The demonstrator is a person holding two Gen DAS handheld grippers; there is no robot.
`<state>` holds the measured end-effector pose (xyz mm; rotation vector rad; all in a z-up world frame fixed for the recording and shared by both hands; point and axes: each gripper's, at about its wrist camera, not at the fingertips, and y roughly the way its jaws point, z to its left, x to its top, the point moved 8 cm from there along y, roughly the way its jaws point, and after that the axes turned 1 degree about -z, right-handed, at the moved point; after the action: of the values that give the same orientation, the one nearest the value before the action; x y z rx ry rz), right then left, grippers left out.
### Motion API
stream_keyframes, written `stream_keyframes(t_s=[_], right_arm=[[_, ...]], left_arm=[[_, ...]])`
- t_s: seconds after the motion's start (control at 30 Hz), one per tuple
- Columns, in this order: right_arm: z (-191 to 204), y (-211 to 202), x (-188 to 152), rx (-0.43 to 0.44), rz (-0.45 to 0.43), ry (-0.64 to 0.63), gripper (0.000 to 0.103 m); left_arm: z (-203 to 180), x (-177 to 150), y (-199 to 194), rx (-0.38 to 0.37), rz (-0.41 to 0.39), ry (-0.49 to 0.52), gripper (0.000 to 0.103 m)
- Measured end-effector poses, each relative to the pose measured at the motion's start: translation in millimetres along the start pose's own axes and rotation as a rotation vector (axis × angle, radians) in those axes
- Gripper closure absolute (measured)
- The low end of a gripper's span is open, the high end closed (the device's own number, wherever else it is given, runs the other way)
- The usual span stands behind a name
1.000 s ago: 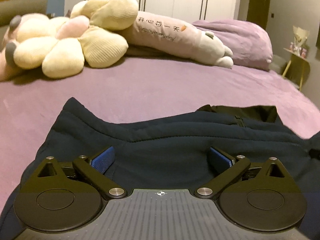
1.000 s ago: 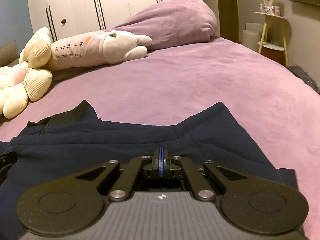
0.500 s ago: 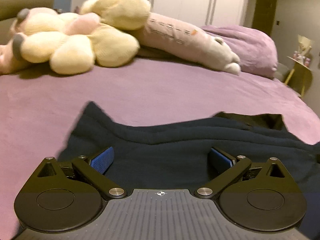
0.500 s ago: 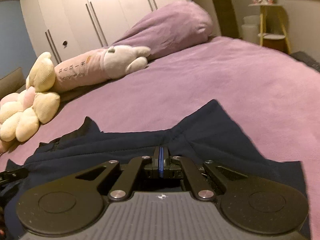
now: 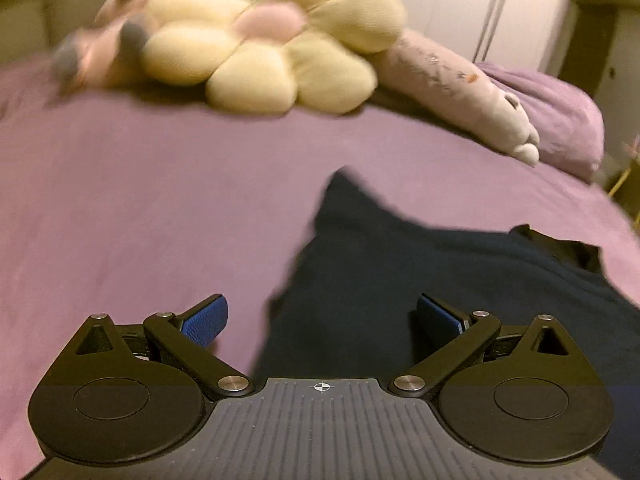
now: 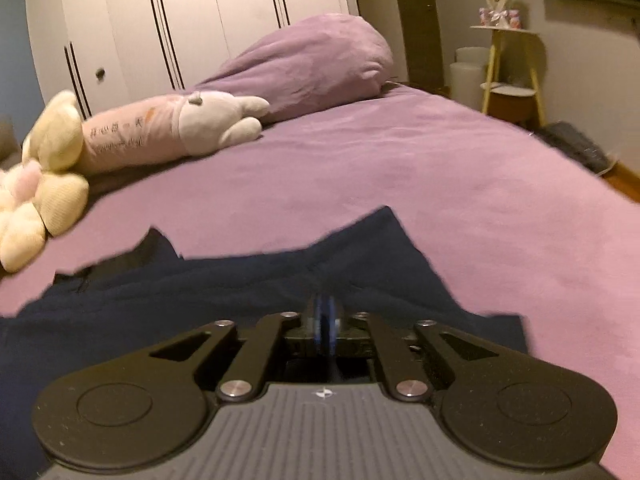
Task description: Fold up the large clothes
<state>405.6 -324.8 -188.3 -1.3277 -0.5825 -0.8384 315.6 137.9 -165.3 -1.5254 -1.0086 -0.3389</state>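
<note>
A dark navy garment lies on the purple bed; its left edge runs between my left fingers. My left gripper is open wide and empty, just above that edge. In the right wrist view the same garment spreads ahead and to the left, with a pointed corner sticking up. My right gripper has its blue pads pressed together over the dark cloth; whether cloth is pinched between them is hidden.
A cream flower-shaped plush and a long pink plush lie at the bed's far side, beside a purple pillow. White wardrobe doors stand behind. A small yellow-legged side table stands right of the bed.
My left gripper has swung left, so the garment now sits right of centre and the plush is blurred. The right gripper has stayed shut over the cloth and shifted slightly.
</note>
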Motion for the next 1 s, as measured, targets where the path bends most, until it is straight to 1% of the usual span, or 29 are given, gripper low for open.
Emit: stream_keyframes(t_s=[0.07, 0.13, 0.17, 0.2, 0.23, 0.27, 0.37, 0.47, 0.57, 0.7, 0.77, 0.83, 0.87, 0.9, 1.0], right_arm=[[-4, -29, -10, 0.022, -0.004, 0.008, 0.087], [-3, -69, -27, 0.062, -0.016, -0.001, 0.084], [-1, -84, -35, 0.074, -0.021, -0.008, 0.079], [2, -101, -45, 0.093, -0.012, -0.018, 0.071], [6, -112, -53, 0.111, 0.001, -0.025, 0.068], [10, -123, -61, 0.125, 0.008, -0.022, 0.068], [27, -143, -79, 0.160, 0.038, -0.001, 0.068], [52, -149, -90, 0.203, 0.069, -0.015, 0.068], [83, -154, -96, 0.255, 0.085, -0.076, 0.071], [115, -157, -102, 0.311, 0.098, -0.132, 0.071], [126, -157, -103, 0.321, 0.097, -0.145, 0.071], [134, -156, -104, 0.320, 0.098, -0.151, 0.071], [138, -154, -104, 0.322, 0.101, -0.153, 0.071], [143, -152, -105, 0.322, 0.106, -0.156, 0.071], [154, -143, -105, 0.311, 0.113, -0.171, 0.071]], left_arm=[[25, -15, -31, -0.072, 0.027, -0.050, 0.000], [40, -35, -58, -0.135, 0.068, -0.066, 0.000], [45, -46, -70, -0.183, 0.094, -0.080, 0.000], [49, -56, -80, -0.222, 0.121, -0.100, 0.000], [51, -65, -85, -0.248, 0.148, -0.121, 0.000], [53, -74, -88, -0.281, 0.181, -0.148, 0.000], [56, -87, -91, -0.337, 0.219, -0.238, 0.000], [56, -94, -87, -0.394, 0.252, -0.332, 0.000], [57, -97, -81, -0.421, 0.266, -0.355, 0.000], [60, -91, -69, -0.478, 0.271, -0.415, 0.001], [59, -86, -61, -0.499, 0.284, -0.428, 0.006], [58, -83, -54, -0.521, 0.302, -0.437, 0.026], [57, -82, -50, -0.533, 0.318, -0.448, 0.030], [55, -81, -46, -0.549, 0.330, -0.458, 0.033], [50, -81, -34, -0.571, 0.350, -0.483, 0.034]])
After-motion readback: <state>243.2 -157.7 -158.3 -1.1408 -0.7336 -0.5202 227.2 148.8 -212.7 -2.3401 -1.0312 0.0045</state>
